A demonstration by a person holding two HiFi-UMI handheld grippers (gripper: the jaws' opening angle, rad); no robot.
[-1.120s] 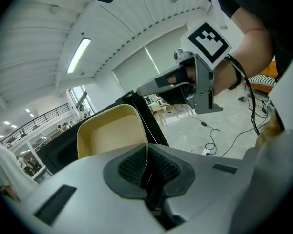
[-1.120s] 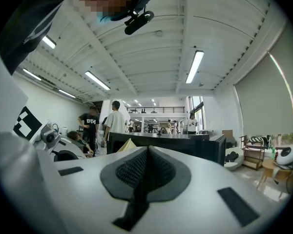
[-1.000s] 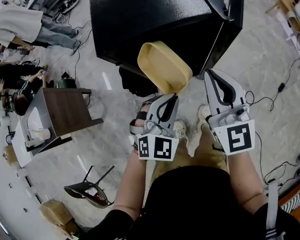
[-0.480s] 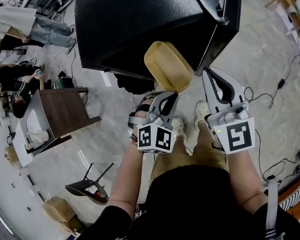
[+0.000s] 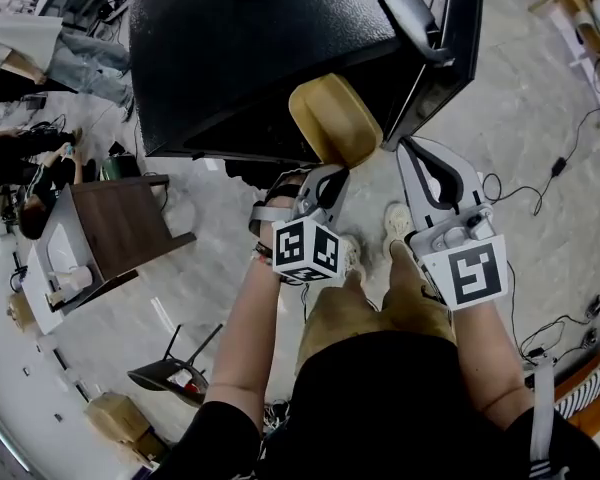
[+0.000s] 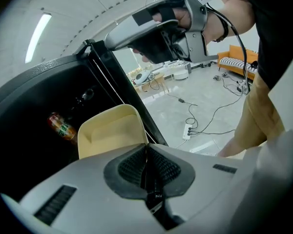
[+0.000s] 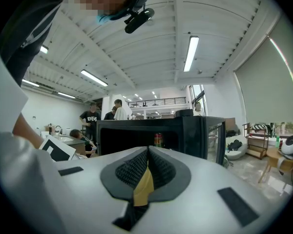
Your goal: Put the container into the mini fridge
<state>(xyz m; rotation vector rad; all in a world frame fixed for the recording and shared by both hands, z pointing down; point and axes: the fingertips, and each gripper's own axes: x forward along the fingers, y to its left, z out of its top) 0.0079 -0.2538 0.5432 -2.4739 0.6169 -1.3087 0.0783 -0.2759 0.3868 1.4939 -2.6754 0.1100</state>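
The tan container (image 5: 335, 118) hangs tilted at the front of the black mini fridge (image 5: 270, 58), by its open side. My left gripper (image 5: 332, 171) is shut on the container's near rim. In the left gripper view the container (image 6: 110, 133) rises just beyond the closed left gripper (image 6: 145, 147), with the dark fridge interior (image 6: 44, 96) and a drink can (image 6: 61, 126) behind it. The fridge door (image 5: 452, 38) stands open at the right. My right gripper (image 5: 408, 148) is beside the door's lower edge, apart from the container. The right gripper (image 7: 148, 150) is shut, with a thin yellowish strip low between its pads.
A brown side table (image 5: 120, 228) stands left of my legs and a tipped chair (image 5: 175, 373) lies lower left. People sit and stand at the far left (image 5: 40, 43). Cables (image 5: 560, 173) trail on the floor at the right. A can (image 7: 158, 139) stands inside the fridge (image 7: 185, 133).
The left gripper has carried the container up and closer to the fridge opening. The right gripper has stayed beside the door.
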